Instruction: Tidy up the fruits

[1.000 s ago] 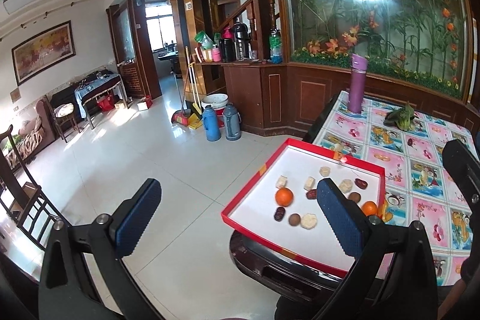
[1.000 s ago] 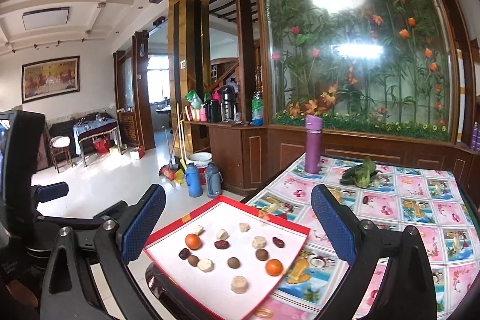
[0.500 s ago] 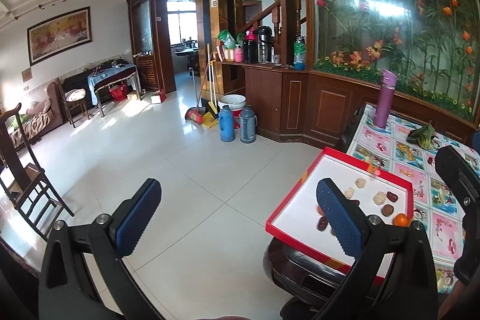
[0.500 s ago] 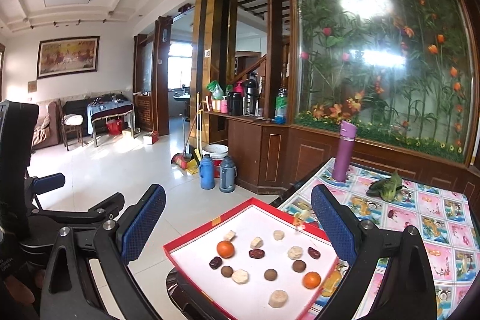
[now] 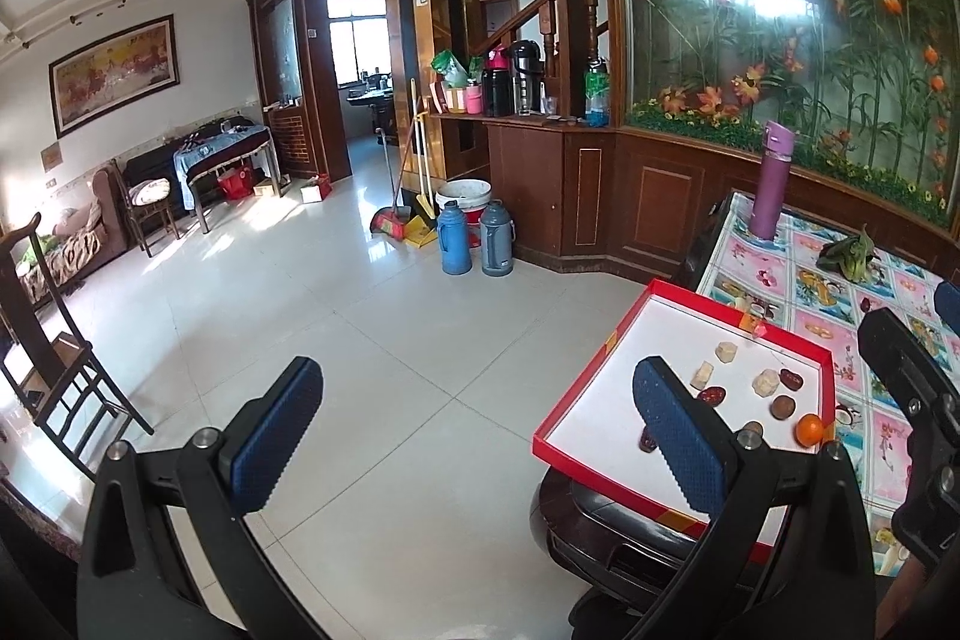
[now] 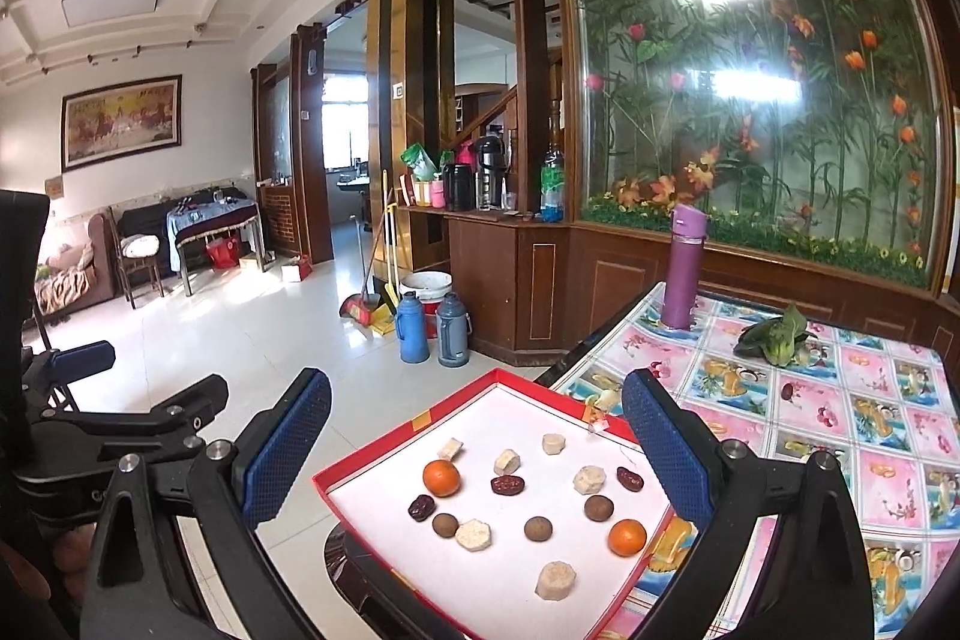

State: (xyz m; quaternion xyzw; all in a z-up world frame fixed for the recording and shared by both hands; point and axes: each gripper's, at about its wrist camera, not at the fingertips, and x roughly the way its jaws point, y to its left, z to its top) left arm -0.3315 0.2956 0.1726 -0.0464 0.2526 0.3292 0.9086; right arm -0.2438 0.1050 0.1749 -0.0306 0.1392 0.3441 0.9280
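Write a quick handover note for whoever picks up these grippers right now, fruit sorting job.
Left gripper: open, empty, held off the table's edge over the floor.
Right gripper: open, empty, hovering short of the red tray.
Tray overhangs the table corner. In it, scattered: two oranges, red dates, brown round fruits, pale cut pieces. One more date lies loose on the tablecloth.
Done: nothing grouped yet.
Left: sort the fruits by kind, probably fetching the stray date too.
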